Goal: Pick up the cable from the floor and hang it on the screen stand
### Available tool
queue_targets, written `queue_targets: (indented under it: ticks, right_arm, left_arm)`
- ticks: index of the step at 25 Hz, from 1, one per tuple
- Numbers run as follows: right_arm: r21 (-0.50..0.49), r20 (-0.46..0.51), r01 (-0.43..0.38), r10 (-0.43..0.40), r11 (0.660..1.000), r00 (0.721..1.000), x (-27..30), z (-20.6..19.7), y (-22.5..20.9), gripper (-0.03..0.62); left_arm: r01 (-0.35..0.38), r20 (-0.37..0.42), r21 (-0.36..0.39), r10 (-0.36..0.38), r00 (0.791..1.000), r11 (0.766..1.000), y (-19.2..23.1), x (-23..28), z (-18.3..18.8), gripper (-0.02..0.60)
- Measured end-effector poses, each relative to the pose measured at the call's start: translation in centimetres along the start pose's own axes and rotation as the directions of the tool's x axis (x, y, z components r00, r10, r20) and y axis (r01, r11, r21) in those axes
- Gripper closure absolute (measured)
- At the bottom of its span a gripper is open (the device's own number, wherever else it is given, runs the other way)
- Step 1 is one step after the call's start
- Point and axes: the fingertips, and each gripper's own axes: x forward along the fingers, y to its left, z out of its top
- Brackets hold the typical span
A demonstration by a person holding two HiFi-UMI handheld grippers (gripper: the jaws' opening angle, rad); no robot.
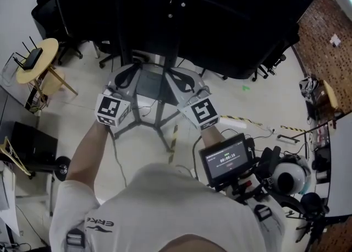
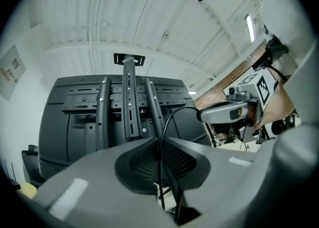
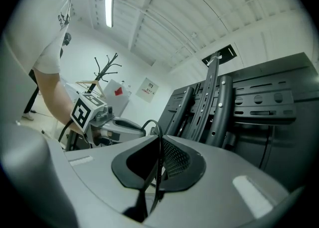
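A thin black cable point(image 2: 160, 140) is pinched between the pads of my left gripper point(image 2: 160, 161). From there it arcs up and right to my right gripper point(image 2: 228, 113). In the right gripper view the same cable point(image 3: 159, 145) stands between the closed jaws of my right gripper point(image 3: 159, 161) and loops over to the left gripper point(image 3: 115, 123). Both grippers point(image 1: 128, 76) point(image 1: 185, 82) are held side by side just below the back of the black screen. The screen stand's column point(image 1: 159, 14) point(image 2: 130, 105) point(image 3: 213, 92) is straight ahead. A slack length of cable point(image 1: 116, 154) hangs below my left hand.
The stand's legs point(image 1: 159, 120) spread on the floor under the grippers, with a yellow-black strip point(image 1: 173, 136) beside them. A round yellow table point(image 1: 34, 61) stands left; chair bases sit behind. A small monitor point(image 1: 225, 160) and gear hang at the person's chest.
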Motion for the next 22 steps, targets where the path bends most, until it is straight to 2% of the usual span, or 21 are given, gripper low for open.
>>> queue_targets:
  ticks: [4, 9, 15, 22]
  right_arm:
    - [0.011, 0.004, 0.006, -0.006, 1.000, 1.000, 0.1, 0.3, -0.8, 0.562]
    - [0.026, 0.006, 0.015, -0.016, 1.000, 1.000, 0.0, 0.0, -1.5, 0.562]
    - [0.022, 0.031, 0.030, -0.031, 0.999, 0.999, 0.0, 0.7, -1.9, 0.560]
    - [0.022, 0.072, 0.055, -0.057, 0.998, 0.996, 0.2, 1.4, -2.4, 0.559]
  left_arm:
    - [0.017, -0.015, 0.040, -0.016, 1.000, 0.999, -0.4, 0.6, 0.7, 0.562]
    - [0.021, -0.003, 0.005, -0.021, 1.000, 1.000, 0.3, 1.2, 2.6, 0.563]
    - [0.021, 0.029, 0.007, -0.022, 0.999, 1.000, 1.0, 1.8, 6.0, 0.563]
    - [0.041, 0.069, 0.075, -0.047, 0.997, 0.996, 0.8, 2.9, 10.9, 0.562]
